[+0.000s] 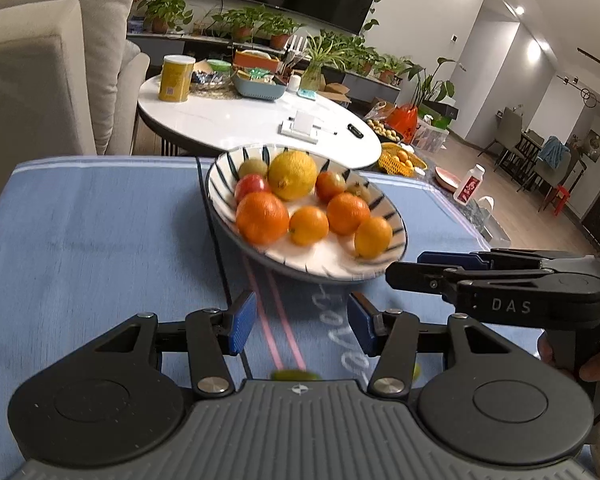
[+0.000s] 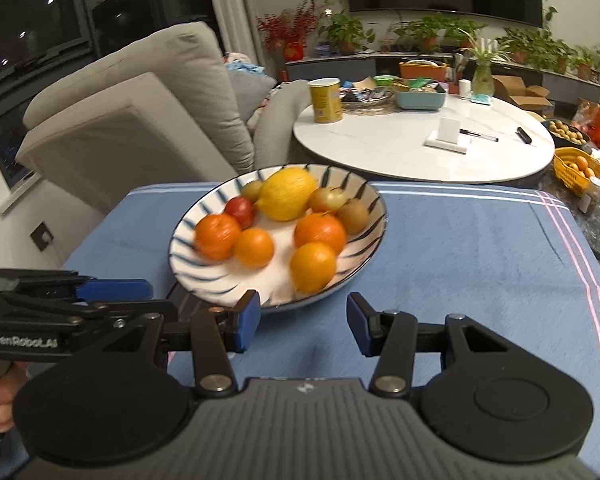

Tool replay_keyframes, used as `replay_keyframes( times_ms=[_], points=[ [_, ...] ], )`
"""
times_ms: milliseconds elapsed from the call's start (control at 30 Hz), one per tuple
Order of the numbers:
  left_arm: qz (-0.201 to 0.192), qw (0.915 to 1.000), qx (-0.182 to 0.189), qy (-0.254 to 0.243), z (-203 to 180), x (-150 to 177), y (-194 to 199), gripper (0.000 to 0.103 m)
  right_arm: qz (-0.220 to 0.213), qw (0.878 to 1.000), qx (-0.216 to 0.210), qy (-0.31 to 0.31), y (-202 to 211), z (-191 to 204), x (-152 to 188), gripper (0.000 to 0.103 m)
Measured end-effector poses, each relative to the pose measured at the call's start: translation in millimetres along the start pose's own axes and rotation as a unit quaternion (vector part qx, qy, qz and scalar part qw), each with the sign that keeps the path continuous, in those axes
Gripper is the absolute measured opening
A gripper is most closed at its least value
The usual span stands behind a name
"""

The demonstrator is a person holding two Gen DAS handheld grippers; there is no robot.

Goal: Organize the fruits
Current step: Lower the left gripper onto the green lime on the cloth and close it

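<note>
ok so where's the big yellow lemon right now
The lemon sits at the back of the striped bowl on the blue cloth, centre of both wrist views, between a red fruit on its left and a brownish one on its right.

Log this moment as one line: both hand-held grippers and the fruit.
left hand-held gripper: open, empty | right hand-held gripper: open, empty | fruit: all in striped bowl
</note>
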State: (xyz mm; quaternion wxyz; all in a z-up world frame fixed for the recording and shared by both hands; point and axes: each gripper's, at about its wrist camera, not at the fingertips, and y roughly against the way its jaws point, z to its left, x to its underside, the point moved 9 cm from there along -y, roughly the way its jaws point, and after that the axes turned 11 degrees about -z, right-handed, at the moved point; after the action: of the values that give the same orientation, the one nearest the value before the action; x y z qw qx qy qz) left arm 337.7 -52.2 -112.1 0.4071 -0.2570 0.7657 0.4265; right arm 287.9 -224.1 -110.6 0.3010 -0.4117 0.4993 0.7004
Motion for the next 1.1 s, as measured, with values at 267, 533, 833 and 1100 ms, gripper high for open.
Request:
replay_keyframes(
  times_ms=[267,533,833,1100],
  points=[
    [0.018,0.9998,0.005,0.005,-3,21,12,0.048,0.019,1.000,-0.017,0.016,10,18,25,0.085],
    [0.022,0.9998,0.002,0.005,-5,31,16,0.048,0.025,0.999,-0.024,0.005,22,26,37,0.085],
    [0.020,0.9998,0.002,-0.001,-9,33,14,0.048,0.024,0.998,-0.023,0.051,32,43,54,0.084],
    [0.019,0.9997,0.006,-0.011,-19,38,17,0.047,0.016,0.998,-0.027,0.060,36,45,56,0.084]
  ],
)
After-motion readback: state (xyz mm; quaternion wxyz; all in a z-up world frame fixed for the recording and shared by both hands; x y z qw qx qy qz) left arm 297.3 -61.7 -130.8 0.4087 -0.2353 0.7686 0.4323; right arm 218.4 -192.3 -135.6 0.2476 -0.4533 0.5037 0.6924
